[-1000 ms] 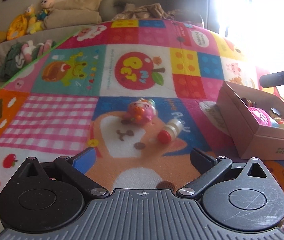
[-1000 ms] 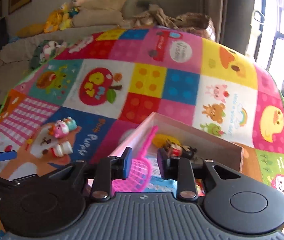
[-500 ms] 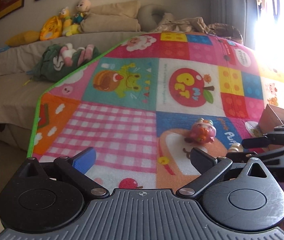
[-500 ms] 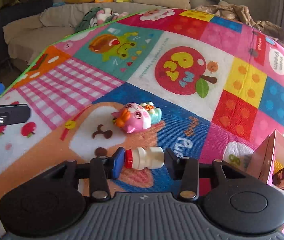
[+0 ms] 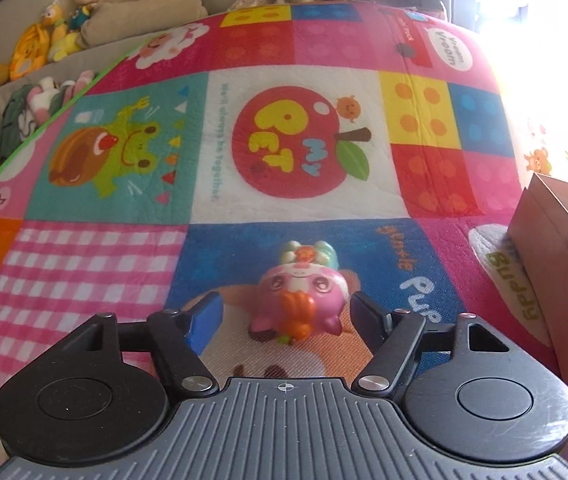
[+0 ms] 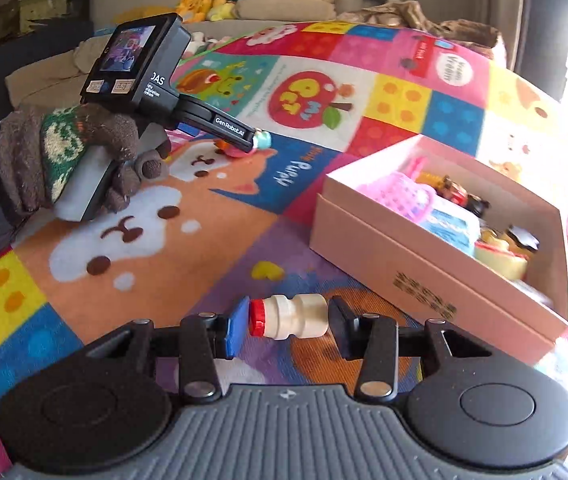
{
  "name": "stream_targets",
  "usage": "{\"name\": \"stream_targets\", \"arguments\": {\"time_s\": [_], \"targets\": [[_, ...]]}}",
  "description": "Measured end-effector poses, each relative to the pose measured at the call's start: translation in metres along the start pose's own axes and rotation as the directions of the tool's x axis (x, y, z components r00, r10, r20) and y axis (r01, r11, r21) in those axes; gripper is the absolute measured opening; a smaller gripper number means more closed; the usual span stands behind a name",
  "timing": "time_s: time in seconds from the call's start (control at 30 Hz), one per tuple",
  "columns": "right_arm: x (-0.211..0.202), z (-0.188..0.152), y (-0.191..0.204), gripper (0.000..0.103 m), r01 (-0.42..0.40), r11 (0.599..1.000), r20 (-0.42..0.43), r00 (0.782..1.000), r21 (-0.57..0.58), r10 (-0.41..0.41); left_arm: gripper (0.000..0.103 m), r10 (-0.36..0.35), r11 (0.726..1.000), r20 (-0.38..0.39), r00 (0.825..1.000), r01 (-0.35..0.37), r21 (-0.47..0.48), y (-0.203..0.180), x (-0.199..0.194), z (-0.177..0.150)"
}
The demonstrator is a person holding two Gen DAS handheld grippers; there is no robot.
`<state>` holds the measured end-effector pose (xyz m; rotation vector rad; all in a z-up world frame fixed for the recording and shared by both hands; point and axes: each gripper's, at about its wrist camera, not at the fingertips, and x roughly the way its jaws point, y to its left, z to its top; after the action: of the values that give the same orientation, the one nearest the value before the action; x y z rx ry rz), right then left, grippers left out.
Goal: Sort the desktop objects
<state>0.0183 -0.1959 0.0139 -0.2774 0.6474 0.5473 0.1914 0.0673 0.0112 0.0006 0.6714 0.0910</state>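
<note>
A pink pig toy with an orange snout lies on the colourful play mat. My left gripper straddles it with its jaws closing; a gap still shows between the blue left pad and the toy. In the right wrist view a gloved hand holds that left gripper over the toy. My right gripper is shut on a small white bottle with a red cap, held sideways above the mat, near the open pink box.
The box holds several toys, among them a pink net basket. Its corner shows at the right edge of the left wrist view. A sofa with cushions and plush toys runs behind the mat. Bright window glare fills the right.
The left gripper swung right onto the pig toy and its jaws narrowed around it. The right gripper took the bottle off the mat and drew back with it toward the box.
</note>
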Motion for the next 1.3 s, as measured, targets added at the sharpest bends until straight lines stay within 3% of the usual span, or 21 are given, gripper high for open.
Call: {"name": "stream_targets", "arguments": {"time_s": [0.03, 0.07, 0.1, 0.23, 0.3, 0.47, 0.57, 0.63, 0.67, 0.77, 1.0, 1.07, 1.17, 1.3], "targets": [[-0.005, -0.008, -0.004, 0.043, 0.01, 1.0, 0.0, 1.0, 0.026, -0.01, 0.071, 0.015, 1.0, -0.007, 1.0, -0.015, 0.009, -0.002, 0.002, 0.0], [-0.008, -0.014, -0.008, 0.043, 0.013, 0.998, -0.004, 1.0, 0.055, -0.013, 0.057, 0.027, 0.999, -0.013, 1.0, -0.027, 0.021, -0.004, 0.002, 0.0], [-0.011, -0.019, -0.012, 0.042, 0.015, 0.997, -0.007, 1.0, 0.081, -0.015, 0.05, 0.03, 0.999, -0.019, 0.999, -0.03, 0.028, -0.005, 0.0, -0.001], [-0.015, -0.033, -0.025, 0.042, 0.042, 0.987, -0.004, 0.999, 0.156, -0.042, 0.048, 0.005, 0.999, -0.009, 1.0, -0.005, 0.052, -0.01, -0.029, -0.012], [-0.016, -0.036, -0.028, 0.042, 0.053, 0.983, -0.003, 0.999, 0.176, -0.053, 0.048, -0.03, 0.994, -0.009, 1.0, 0.031, 0.107, -0.022, -0.054, -0.027], [-0.022, -0.044, -0.023, 0.042, 0.117, 0.978, -0.001, 0.993, 0.171, -0.118, 0.048, -0.202, 0.957, -0.004, 0.979, 0.198, 0.213, -0.05, -0.125, -0.072], [-0.029, -0.048, -0.021, 0.044, 0.129, 0.975, -0.006, 0.991, 0.18, -0.13, 0.051, -0.297, 0.919, -0.011, 0.955, 0.289, 0.269, -0.067, -0.164, -0.102], [-0.034, -0.052, -0.021, 0.058, 0.151, 0.971, -0.014, 0.988, 0.184, -0.151, 0.054, -0.321, 0.904, -0.01, 0.947, 0.309, 0.295, -0.074, -0.179, -0.116], [-0.036, -0.053, -0.022, 0.062, 0.16, 0.969, -0.012, 0.987, 0.19, -0.161, 0.062, -0.316, 0.902, -0.006, 0.949, 0.302, 0.309, -0.076, -0.185, -0.123], [-0.04, -0.055, -0.022, 0.075, 0.182, 0.961, -0.004, 0.983, 0.206, -0.186, 0.076, -0.257, 0.911, 0.022, 0.966, 0.234, 0.339, -0.076, -0.191, -0.136], [-0.041, -0.056, -0.017, 0.086, 0.207, 0.958, -0.002, 0.978, 0.197, -0.211, 0.085, -0.082, 0.954, 0.034, 0.996, 0.068, 0.292, -0.049, -0.183, -0.137], [-0.04, -0.056, -0.016, 0.089, 0.211, 0.958, 0.0, 0.977, 0.193, -0.215, 0.088, -0.132, 0.966, 0.006, 0.991, 0.127, 0.226, -0.04, -0.184, -0.133], [-0.039, -0.056, -0.016, 0.089, 0.209, 0.959, -0.007, 0.977, 0.191, -0.212, 0.095, -0.278, 0.95, -0.037, 0.96, 0.281, 0.135, -0.036, -0.189, -0.131], [-0.035, -0.056, -0.017, 0.092, 0.205, 0.958, -0.032, 0.979, 0.198, -0.203, 0.096, -0.343, 0.928, -0.052, 0.938, 0.347, 0.139, -0.06, -0.186, -0.132]]}}
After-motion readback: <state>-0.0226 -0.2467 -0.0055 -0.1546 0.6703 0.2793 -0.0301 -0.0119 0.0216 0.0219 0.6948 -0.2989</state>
